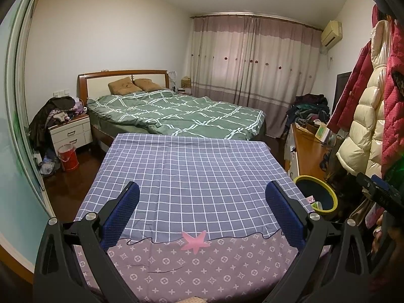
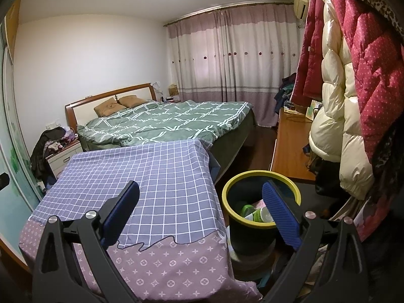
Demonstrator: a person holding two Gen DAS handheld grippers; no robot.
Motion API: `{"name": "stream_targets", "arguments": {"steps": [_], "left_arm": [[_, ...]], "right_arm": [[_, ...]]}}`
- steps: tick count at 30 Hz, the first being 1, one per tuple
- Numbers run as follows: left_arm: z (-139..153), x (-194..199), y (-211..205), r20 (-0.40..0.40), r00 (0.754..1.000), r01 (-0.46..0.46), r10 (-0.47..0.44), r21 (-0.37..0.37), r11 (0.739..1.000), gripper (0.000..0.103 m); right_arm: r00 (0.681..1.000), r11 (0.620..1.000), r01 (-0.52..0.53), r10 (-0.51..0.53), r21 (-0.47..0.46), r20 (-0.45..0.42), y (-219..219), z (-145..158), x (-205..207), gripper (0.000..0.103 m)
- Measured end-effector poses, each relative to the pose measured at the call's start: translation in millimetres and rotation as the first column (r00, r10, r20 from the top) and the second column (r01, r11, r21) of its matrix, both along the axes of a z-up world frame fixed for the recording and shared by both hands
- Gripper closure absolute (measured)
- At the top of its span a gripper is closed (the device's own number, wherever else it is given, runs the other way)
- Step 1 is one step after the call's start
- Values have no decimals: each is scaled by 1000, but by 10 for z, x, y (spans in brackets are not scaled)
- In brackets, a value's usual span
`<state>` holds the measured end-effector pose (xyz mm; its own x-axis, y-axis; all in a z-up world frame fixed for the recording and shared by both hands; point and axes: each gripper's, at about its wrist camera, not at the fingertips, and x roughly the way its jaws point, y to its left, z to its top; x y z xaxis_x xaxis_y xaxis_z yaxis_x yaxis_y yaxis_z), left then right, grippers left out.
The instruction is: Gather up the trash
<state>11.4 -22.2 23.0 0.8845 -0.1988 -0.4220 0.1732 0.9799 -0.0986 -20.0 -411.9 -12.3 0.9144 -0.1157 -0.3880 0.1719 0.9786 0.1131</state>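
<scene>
Trash is seen in the bin (image 2: 261, 192); none is noted on the surface (image 1: 192, 171). Both grippers (image 1: 202, 217) (image 2: 200, 216) are spread, empty. Collection is judged largely complete.

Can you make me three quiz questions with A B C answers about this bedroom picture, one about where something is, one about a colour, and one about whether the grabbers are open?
1. Where is the trash bin?
A. On the floor, right of the cloth-covered table
B. On the green bed
C. On the nightstand

2. What colour is the bin's rim?
A. Red
B. Yellow
C. White

3. How is the right gripper?
A. Shut on a bottle
B. Shut on the cloth
C. Open, holding nothing

Answers:
1 A: the right wrist view shows the bin beside the table's right edge, low on the floor.
2 B: a yellow ring runs round its dark inside, where some trash already lies.
3 C: its blue fingers stand wide apart with nothing between them. The left gripper is open too.
</scene>
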Motion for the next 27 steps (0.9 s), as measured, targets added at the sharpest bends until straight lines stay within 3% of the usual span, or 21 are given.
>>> {"name": "stream_targets", "arguments": {"steps": [27], "left_arm": [[-117,128,-65,-37,999,1,0,12,1000,5]], "right_arm": [[1000,1000,-13,14,21,-27,-22,-96,94,10]]}}
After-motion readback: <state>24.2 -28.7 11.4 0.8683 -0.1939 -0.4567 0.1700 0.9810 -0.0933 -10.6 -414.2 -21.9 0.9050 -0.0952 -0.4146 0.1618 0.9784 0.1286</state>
